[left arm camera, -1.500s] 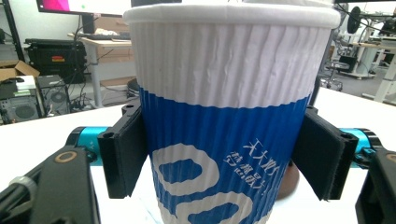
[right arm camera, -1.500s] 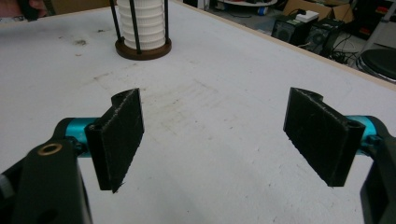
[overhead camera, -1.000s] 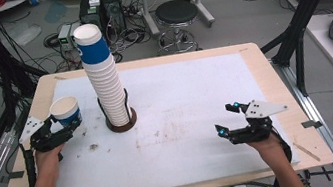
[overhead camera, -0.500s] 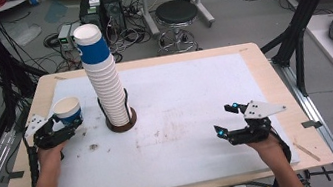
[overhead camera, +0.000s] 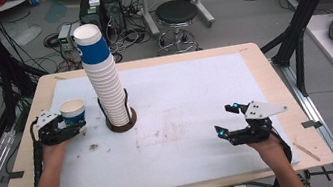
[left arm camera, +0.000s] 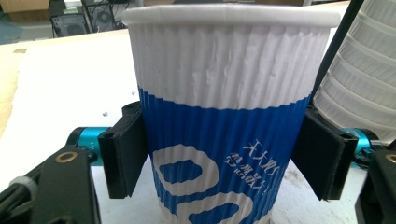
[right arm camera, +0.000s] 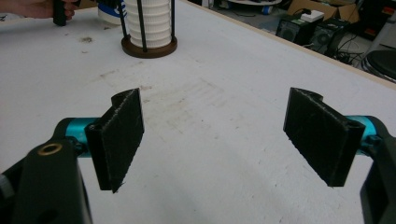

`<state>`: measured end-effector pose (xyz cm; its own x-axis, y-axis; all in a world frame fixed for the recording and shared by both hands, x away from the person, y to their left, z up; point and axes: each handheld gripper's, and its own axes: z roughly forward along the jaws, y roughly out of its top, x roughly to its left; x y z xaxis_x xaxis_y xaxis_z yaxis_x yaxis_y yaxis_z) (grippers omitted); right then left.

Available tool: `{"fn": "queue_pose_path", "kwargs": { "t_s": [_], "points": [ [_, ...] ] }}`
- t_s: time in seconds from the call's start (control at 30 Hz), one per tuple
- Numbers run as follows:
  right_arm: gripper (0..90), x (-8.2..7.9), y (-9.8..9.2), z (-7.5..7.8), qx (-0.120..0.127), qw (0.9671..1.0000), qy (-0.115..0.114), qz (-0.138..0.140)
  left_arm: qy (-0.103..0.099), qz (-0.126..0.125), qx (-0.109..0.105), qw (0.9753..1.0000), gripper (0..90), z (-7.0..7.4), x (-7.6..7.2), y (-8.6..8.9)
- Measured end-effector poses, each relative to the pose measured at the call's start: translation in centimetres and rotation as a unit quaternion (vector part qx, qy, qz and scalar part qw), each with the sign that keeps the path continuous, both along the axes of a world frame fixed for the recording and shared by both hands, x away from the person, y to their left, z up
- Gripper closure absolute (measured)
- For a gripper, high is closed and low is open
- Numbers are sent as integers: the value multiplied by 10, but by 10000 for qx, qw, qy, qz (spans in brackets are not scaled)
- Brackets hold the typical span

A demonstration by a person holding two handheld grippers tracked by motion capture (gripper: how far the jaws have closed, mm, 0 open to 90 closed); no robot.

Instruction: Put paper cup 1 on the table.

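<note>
High view | L gripper (overhead camera: 75, 129) jaws clamp cup (overhead camera: 72, 111) | R gripper (overhead camera: 227, 120) wide

Cup stack (overhead camera: 105, 78) stands in a holder (overhead camera: 121, 122) on the surface (overhead camera: 181, 101), left of centre, toward the far half. Single cup (overhead camera: 73, 112) upright just left of the stack, between the jaws of the left hand-held gripper (overhead camera: 70, 129) near the left edge. Right hand-held gripper (overhead camera: 232, 121) well apart, near the front right, nothing between its jaws. Stool (overhead camera: 177, 13) on floor behind the surface.
</note>
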<state>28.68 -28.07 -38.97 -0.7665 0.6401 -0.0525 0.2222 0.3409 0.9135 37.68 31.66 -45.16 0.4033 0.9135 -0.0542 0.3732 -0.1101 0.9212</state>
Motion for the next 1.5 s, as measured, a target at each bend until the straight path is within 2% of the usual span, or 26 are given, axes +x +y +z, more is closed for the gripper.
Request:
{"fn": "queue_pose_path", "kwargs": {
  "t_s": [0.1,0.17,0.27,0.4,0.7,0.8,1.03,1.1,1.27,1.5],
  "points": [
    [207,-1,-1,0,-14,10000,11,0,96,-29,137,9999,253,2,-5,1],
    [207,-1,-2,0,-23,10000,-27,2,92,-35,239,9997,253,2,-10,1],
    [207,-2,-2,0,4,10000,13,-15,112,-24,187,9998,252,0,-15,4],
    [207,-2,-1,1,1,10000,0,-12,160,-52,311,9994,250,0,-18,5],
    [207,-1,-1,0,12,10000,41,-12,182,82,300,9994,229,0,-22,3],
    [207,-1,-1,0,1,10000,40,-2,227,79,136,9996,181,0,-24,5],
    [207,-1,-2,-1,-5,10000,57,-12,214,149,-202,9995,176,0,-40,11],
    [207,0,-2,-1,-1,10000,48,-21,191,132,-236,9995,176,2,-45,12],
    [207,0,-3,-1,-13,10000,49,-28,-36,175,-483,9987,175,10,-62,19],
    [207,1,-2,-2,-42,10000,69,-27,-552,52,-764,9955,176,27,-80,24]
  ]
}}
